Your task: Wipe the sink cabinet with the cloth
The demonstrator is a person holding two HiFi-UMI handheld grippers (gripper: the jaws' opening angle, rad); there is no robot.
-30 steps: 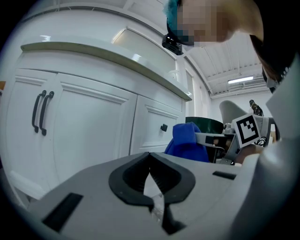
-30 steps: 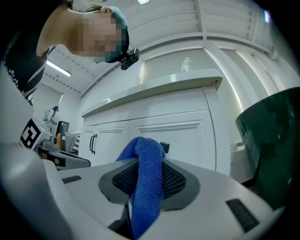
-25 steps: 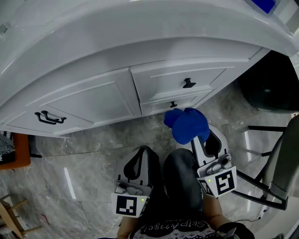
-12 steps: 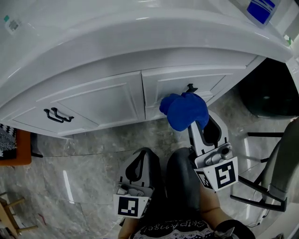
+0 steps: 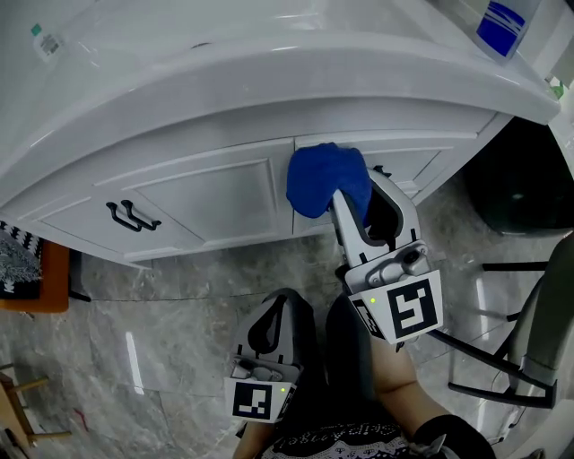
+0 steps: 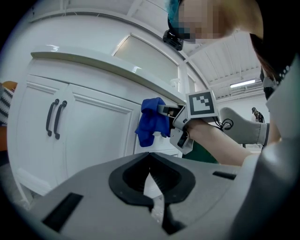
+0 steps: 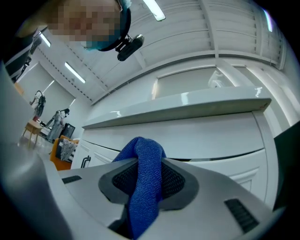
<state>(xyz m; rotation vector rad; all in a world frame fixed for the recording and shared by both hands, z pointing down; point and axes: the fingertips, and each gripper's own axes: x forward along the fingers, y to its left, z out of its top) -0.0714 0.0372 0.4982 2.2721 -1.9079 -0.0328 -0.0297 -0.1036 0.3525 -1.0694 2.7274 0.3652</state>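
The white sink cabinet (image 5: 215, 193) fills the upper head view, with a pair of black door handles (image 5: 133, 216) at its left. A bunched blue cloth (image 5: 325, 179) presses against the cabinet front, at the seam between the door and the drawers. My right gripper (image 5: 347, 199) is shut on it, and the cloth (image 7: 143, 187) hangs between the jaws in the right gripper view. My left gripper (image 5: 273, 305) hangs low over the floor, shut with nothing in it. From the left gripper (image 6: 150, 171) view, the cloth (image 6: 151, 122) touches the cabinet (image 6: 93, 136).
A black bin (image 5: 516, 170) stands right of the cabinet, and a metal-framed chair (image 5: 529, 332) sits at the right edge. An orange stool (image 5: 31, 278) is at the left. A blue-labelled bottle (image 5: 504, 25) stands on the countertop. The floor (image 5: 179, 296) is grey marble.
My right gripper has carried the cloth up and left, from below the drawer knob onto the cabinet front. The left gripper has stayed low.
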